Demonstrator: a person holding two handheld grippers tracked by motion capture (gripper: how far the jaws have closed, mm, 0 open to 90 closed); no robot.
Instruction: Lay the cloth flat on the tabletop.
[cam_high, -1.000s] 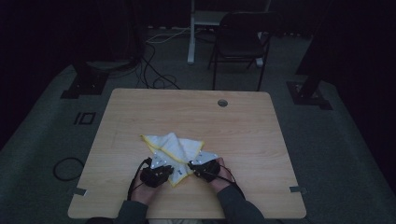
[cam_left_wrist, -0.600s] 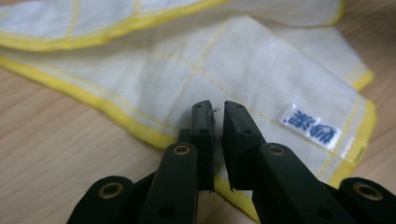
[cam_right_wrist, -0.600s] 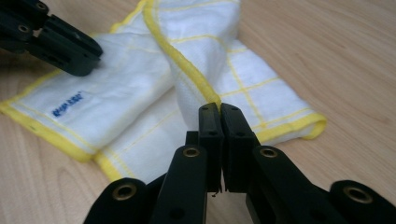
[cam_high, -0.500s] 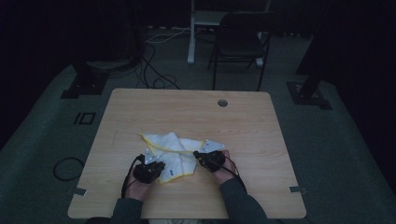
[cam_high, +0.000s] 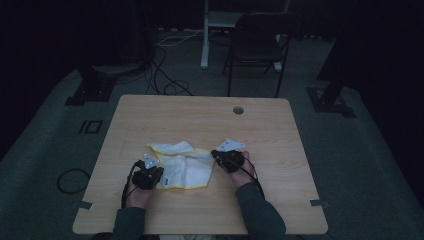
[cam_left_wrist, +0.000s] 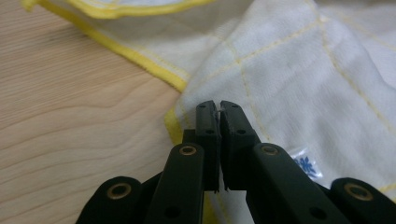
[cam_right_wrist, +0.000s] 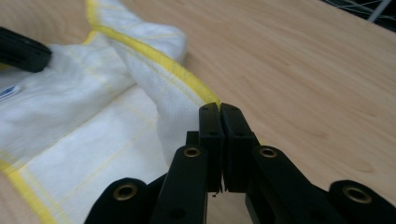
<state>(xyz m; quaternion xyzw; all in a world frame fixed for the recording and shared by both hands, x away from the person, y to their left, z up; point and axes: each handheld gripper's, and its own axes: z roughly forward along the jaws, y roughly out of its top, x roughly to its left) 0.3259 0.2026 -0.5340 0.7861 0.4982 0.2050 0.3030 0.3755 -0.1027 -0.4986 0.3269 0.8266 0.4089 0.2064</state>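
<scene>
Cloth (cam_high: 184, 169) crumpled at table's (cam_high: 280, 200) six o'clock, pinched at yellow edges: left gripper (cam_left_wrist: 218, 108) just closing at eight, right gripper (cam_right_wrist: 219, 110) clamped at three; bare wood beyond.

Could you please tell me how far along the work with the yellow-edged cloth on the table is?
Both grasps look made: the left tongs, which have just been closing, pinch the white, yellow-hemmed cloth near its corner by the blue label, and the right tongs are shut at a hemmed edge. In hand: the cloth is held at two sides, still rumpled on the light wooden table. Left: probably pulling it flat, then folding.
</scene>
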